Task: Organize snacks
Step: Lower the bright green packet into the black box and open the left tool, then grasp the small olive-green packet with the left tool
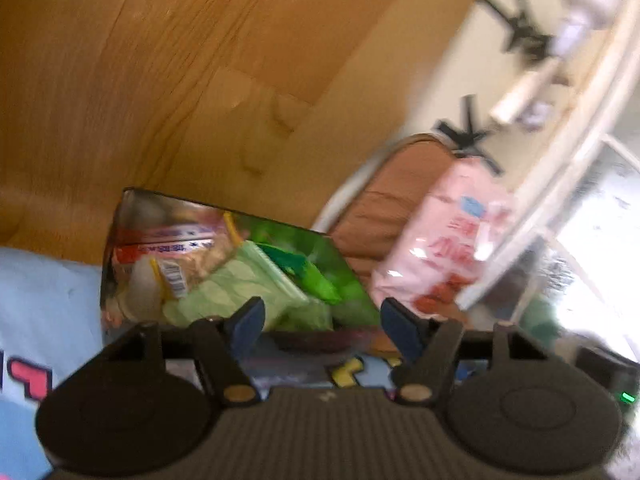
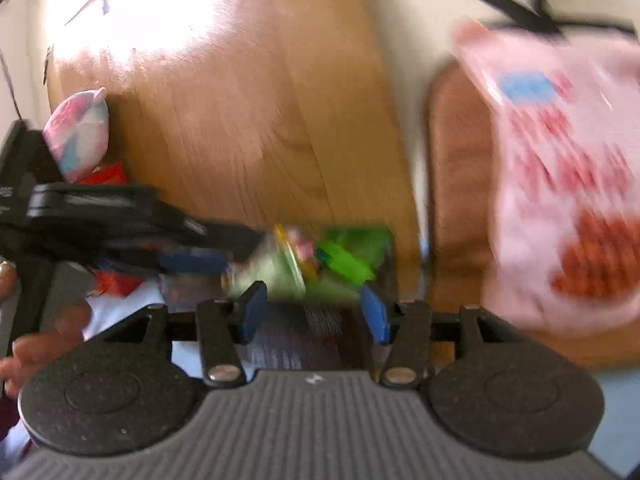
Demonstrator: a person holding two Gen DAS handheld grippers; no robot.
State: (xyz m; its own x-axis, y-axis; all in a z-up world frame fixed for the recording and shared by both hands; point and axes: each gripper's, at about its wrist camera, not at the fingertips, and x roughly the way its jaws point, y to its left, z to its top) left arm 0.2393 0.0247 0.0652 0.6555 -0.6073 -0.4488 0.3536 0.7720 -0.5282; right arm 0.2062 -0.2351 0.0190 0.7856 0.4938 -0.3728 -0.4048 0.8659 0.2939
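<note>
While parted, right gripper [image 2: 314, 312] straddles snack box [image 2: 320, 320]

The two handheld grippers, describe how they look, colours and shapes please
Both look alike. The left gripper and right gripper each have two flat blue finger pads on black arms pinned by brass-coloured rivets, a ribbed grey body with a small white logo, and two round black discs at the sides. No cables show.
</note>
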